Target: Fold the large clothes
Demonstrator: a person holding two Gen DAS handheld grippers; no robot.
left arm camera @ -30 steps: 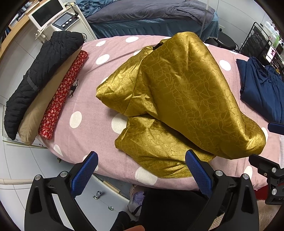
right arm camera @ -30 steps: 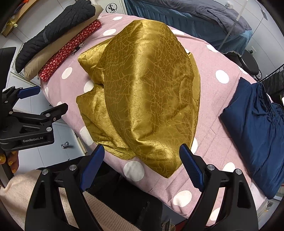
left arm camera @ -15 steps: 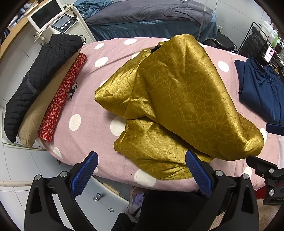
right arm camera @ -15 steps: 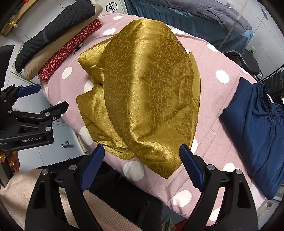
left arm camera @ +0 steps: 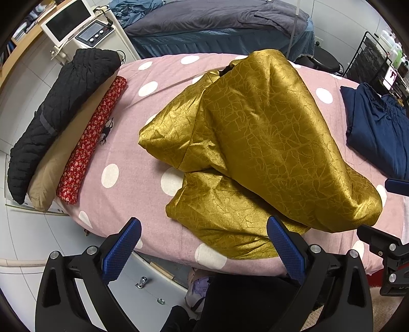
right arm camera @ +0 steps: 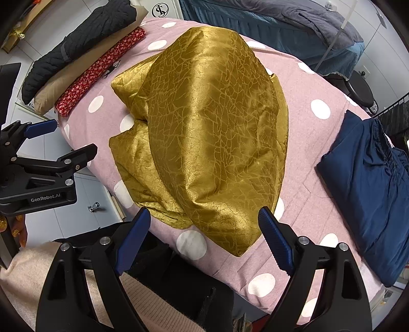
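A shiny gold garment lies in a crumpled heap in the middle of a pink polka-dot table cover. My left gripper hovers open above the table's near edge, just short of the heap's lower hem, with nothing between its blue pads. In the right wrist view my right gripper also stands open over the near edge, its fingers framing the garment's lowest corner without touching it. The left gripper's body shows at the left of that view.
A folded navy garment lies on the table's right side. At the left edge lie rolled black, tan and red floral cloths. A bed with grey bedding stands behind. White cabinets stand below the table's left edge.
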